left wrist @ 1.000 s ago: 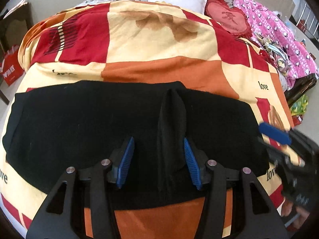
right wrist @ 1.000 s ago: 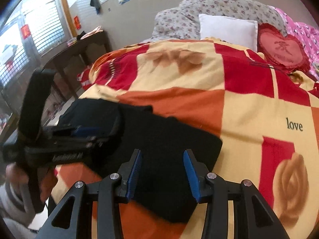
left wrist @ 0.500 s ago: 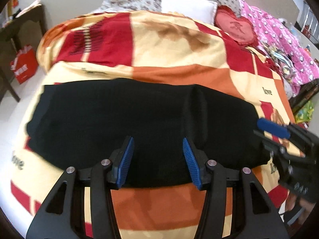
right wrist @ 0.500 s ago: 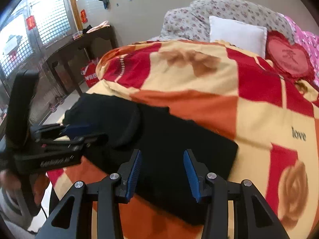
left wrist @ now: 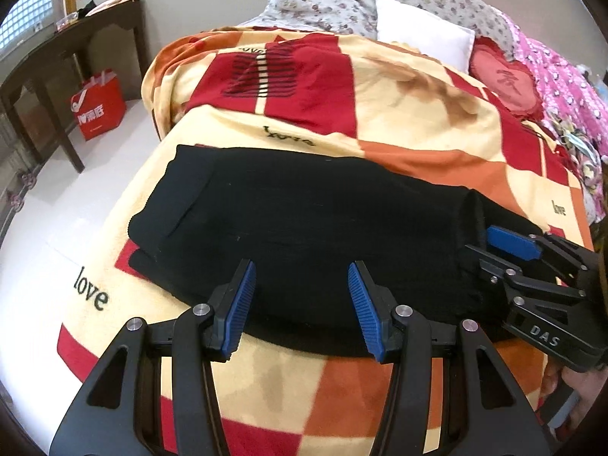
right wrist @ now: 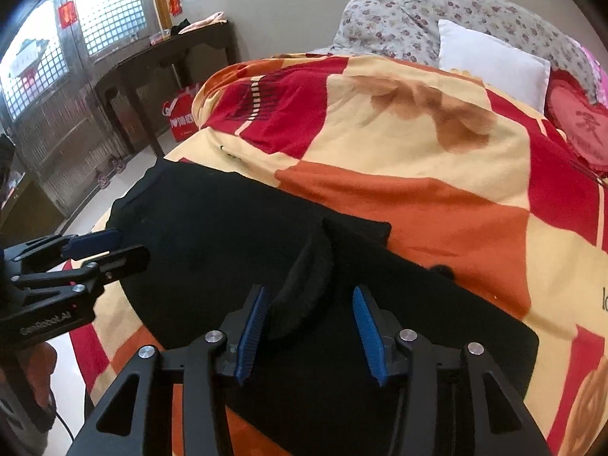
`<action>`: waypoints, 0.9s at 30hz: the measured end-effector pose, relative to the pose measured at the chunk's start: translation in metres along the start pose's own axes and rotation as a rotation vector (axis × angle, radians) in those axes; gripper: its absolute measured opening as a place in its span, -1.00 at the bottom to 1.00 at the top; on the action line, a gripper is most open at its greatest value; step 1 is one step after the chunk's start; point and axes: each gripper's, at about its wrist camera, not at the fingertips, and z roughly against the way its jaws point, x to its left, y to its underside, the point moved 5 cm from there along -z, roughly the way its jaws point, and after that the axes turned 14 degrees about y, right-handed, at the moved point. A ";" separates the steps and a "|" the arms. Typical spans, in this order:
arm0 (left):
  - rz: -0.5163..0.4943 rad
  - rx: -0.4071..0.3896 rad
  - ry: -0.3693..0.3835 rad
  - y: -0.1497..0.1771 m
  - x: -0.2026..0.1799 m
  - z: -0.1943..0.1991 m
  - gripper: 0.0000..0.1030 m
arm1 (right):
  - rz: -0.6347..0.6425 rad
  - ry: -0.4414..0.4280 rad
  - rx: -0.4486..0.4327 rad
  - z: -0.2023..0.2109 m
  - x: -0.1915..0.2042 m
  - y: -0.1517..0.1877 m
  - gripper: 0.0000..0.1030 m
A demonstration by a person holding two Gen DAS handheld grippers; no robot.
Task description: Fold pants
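Across the bed [left wrist: 429,76]: black pants [left wrist: 311,228] lie lengthwise on the checked blanket [left wrist: 399,114], one ridge [right wrist: 304,285] raised
Left fingers [left wrist: 300,304]: apart, empty, above the near edge
Right fingers [right wrist: 309,326]: just been opening; ridge between them, unpinched
Doing it well: I'd flatten the ridge, then pinch both layers squarely
Writing: "love" [left wrist: 91,292] on blanket; "DAS" on right tool

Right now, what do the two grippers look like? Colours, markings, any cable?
Both are matte black frames with silver bolt heads and ribbed blue pads on the jaws. The left gripper has white "GenRobot.AI" lettering on its side in the right wrist view, and a thin black cable hangs below it. The right gripper reads "DAS" in the left wrist view.
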 end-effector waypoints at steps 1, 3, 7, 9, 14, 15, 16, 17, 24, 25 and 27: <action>0.002 0.007 -0.003 0.000 0.001 -0.003 -0.02 | -0.002 -0.001 0.001 0.000 0.000 -0.001 -0.09; 0.007 0.016 0.001 0.000 0.002 -0.008 -0.02 | -0.011 -0.009 0.003 0.003 -0.002 -0.003 -0.09; 0.000 0.026 -0.003 0.001 0.002 -0.012 -0.02 | -0.029 -0.018 -0.025 0.020 -0.006 -0.003 -0.09; -0.005 0.029 -0.006 0.001 0.001 -0.014 -0.02 | -0.041 -0.024 -0.044 0.028 -0.008 -0.001 -0.09; -0.004 0.031 -0.009 0.003 0.001 -0.017 -0.02 | -0.025 -0.019 -0.002 0.014 -0.006 0.007 -0.09; -0.005 0.032 -0.010 0.003 0.001 -0.017 -0.02 | -0.026 -0.014 0.014 0.006 -0.004 0.010 -0.09; -0.006 0.033 -0.011 0.003 0.001 -0.018 -0.02 | -0.027 -0.011 0.004 0.006 -0.004 0.011 -0.09; -0.006 0.034 -0.010 0.003 0.001 -0.018 -0.02 | -0.023 -0.004 -0.003 0.007 -0.002 0.010 -0.09; 0.013 0.021 0.013 0.002 0.003 -0.009 -0.02 | -0.020 -0.015 -0.039 0.023 -0.001 -0.004 -0.09; 0.014 0.020 0.015 0.003 0.003 -0.007 -0.02 | -0.024 -0.014 -0.042 0.023 -0.002 -0.006 -0.09; 0.015 0.014 0.014 0.002 0.004 -0.003 -0.02 | -0.030 -0.017 -0.045 0.023 -0.002 -0.009 -0.09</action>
